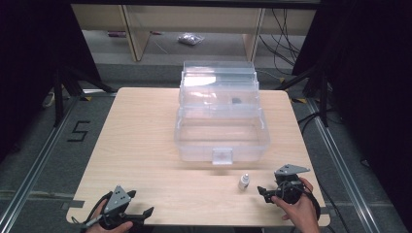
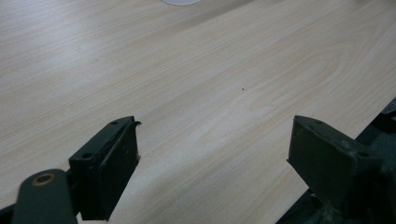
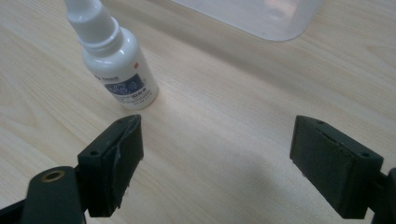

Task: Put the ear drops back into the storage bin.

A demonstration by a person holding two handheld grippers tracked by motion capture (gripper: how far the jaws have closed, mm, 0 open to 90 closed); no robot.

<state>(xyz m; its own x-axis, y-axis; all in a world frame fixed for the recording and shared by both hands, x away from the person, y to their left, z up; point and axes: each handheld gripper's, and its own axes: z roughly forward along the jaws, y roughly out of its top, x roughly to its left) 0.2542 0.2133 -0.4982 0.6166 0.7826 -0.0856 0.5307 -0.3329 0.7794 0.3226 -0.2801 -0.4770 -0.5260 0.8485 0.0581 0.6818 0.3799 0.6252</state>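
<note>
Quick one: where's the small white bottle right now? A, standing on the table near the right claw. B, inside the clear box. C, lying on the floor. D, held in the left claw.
A: the bottle stands upright on the table, just ahead of the open right claw and in front of the box.

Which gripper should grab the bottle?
Right. The right gripper is open beside the bottle, which stands just ahead of its fingers. The left gripper sits far across the table.
</note>
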